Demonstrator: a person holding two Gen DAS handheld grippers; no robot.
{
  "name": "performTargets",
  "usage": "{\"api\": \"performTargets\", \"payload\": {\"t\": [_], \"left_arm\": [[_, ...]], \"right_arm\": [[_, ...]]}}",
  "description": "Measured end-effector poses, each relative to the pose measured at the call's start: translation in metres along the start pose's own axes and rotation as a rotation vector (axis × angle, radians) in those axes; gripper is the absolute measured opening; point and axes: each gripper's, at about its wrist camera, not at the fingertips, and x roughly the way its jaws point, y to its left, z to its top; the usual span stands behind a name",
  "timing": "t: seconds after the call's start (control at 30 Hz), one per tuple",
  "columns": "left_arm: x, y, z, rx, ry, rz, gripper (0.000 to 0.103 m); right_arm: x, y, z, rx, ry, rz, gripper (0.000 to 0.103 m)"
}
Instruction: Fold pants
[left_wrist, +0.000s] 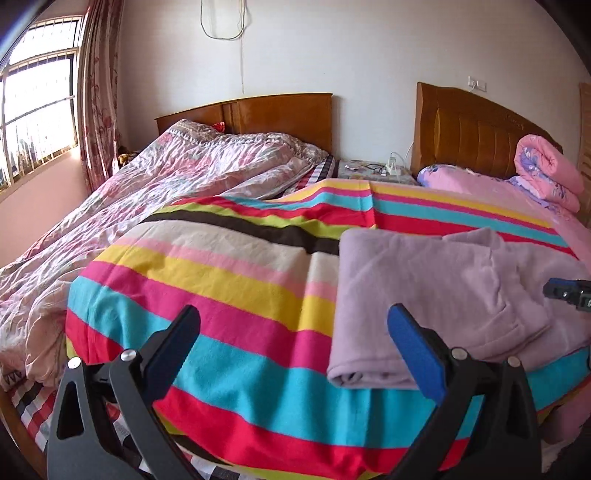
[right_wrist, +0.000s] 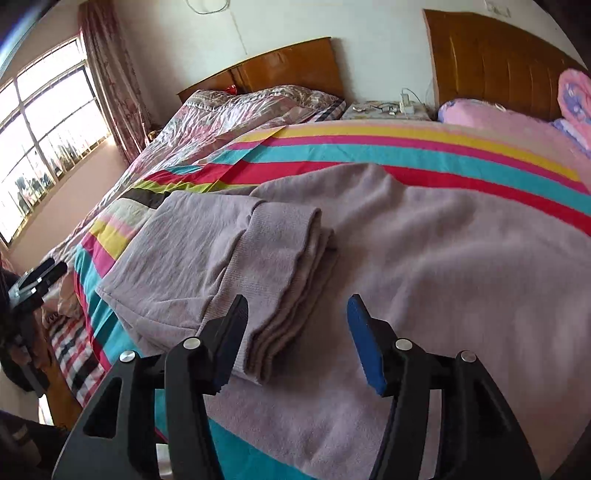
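Lilac fleece pants (left_wrist: 436, 295) lie partly folded on a striped blanket (left_wrist: 221, 288) on the bed. In the right wrist view the pants (right_wrist: 424, 266) spread wide, with the leg cuffs (right_wrist: 288, 280) folded back on top in a stacked layer. My left gripper (left_wrist: 295, 325) is open and empty, hovering over the blanket just left of the pants' folded edge. My right gripper (right_wrist: 297, 314) is open and empty, just above the stacked cuffs. The right gripper's tip shows at the left wrist view's right edge (left_wrist: 569, 291); the left gripper shows at the right wrist view's left edge (right_wrist: 37, 280).
A second bed with a crumpled pink floral quilt (left_wrist: 166, 177) lies to the left. A nightstand (left_wrist: 373, 170) with a power strip stands between two wooden headboards. A rolled pink quilt (left_wrist: 546, 170) sits at the back right. A window (left_wrist: 33, 110) is far left.
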Motion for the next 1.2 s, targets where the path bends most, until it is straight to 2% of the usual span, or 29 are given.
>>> {"api": "performTargets", "payload": {"t": [0.03, 0.1, 0.23, 0.3, 0.33, 0.4, 0.43, 0.6, 0.7, 0.77, 0.83, 0.93, 1.03, 1.07, 1.13, 1.17, 1.2], "left_arm": [[0.01, -0.013, 0.017, 0.019, 0.001, -0.057, 0.102], [0.043, -0.042, 0.044, 0.053, 0.045, -0.15, 0.102], [0.125, -0.096, 0.065, 0.127, 0.198, -0.233, 0.101], [0.156, -0.106, 0.06, 0.13, 0.251, -0.238, 0.101], [0.171, -0.106, 0.056, 0.13, 0.281, -0.217, 0.101], [0.203, -0.094, 0.044, 0.077, 0.369, -0.148, 0.101], [0.209, -0.087, 0.04, 0.046, 0.386, -0.165, 0.102], [0.209, -0.079, 0.04, 0.021, 0.368, -0.156, 0.102], [0.205, -0.077, 0.042, 0.025, 0.358, -0.103, 0.102], [0.19, -0.08, 0.049, 0.032, 0.309, -0.084, 0.101], [0.174, -0.092, 0.064, 0.063, 0.247, -0.11, 0.101], [0.176, -0.115, 0.082, 0.133, 0.196, -0.124, 0.102], [0.211, -0.123, 0.077, 0.155, 0.262, -0.074, 0.101], [0.222, -0.122, 0.07, 0.154, 0.286, -0.045, 0.101], [0.234, -0.117, 0.061, 0.138, 0.313, -0.024, 0.102], [0.232, -0.115, 0.062, 0.128, 0.298, -0.005, 0.102], [0.235, -0.112, 0.062, 0.118, 0.301, 0.026, 0.102]], "right_arm": [[0.005, 0.007, 0.008, -0.053, -0.009, 0.0, 0.056], [0.02, 0.021, 0.022, -0.153, 0.001, 0.06, 0.056], [0.054, 0.031, 0.036, -0.256, 0.084, 0.1, 0.056], [0.07, 0.022, 0.035, -0.25, 0.108, 0.12, 0.057], [0.079, 0.016, 0.033, -0.238, 0.14, 0.135, 0.057], [0.081, 0.006, 0.032, -0.209, 0.148, 0.19, 0.058], [0.081, 0.004, 0.032, -0.198, 0.161, 0.197, 0.058], [0.073, -0.001, 0.028, -0.186, 0.175, 0.195, 0.057], [0.054, -0.008, 0.033, -0.169, 0.135, 0.207, 0.058], [0.039, -0.022, 0.046, -0.158, 0.077, 0.198, 0.06], [0.035, -0.037, 0.063, -0.152, 0.042, 0.183, 0.062], [0.059, -0.05, 0.089, -0.148, 0.053, 0.19, 0.062], [0.101, -0.057, 0.103, -0.101, 0.117, 0.272, 0.062], [0.114, -0.059, 0.104, -0.095, 0.139, 0.272, 0.062], [0.136, -0.066, 0.103, -0.094, 0.181, 0.164, 0.062], [0.142, -0.074, 0.101, -0.083, 0.19, 0.122, 0.062], [0.141, -0.08, 0.099, -0.064, 0.159, 0.151, 0.057]]}}
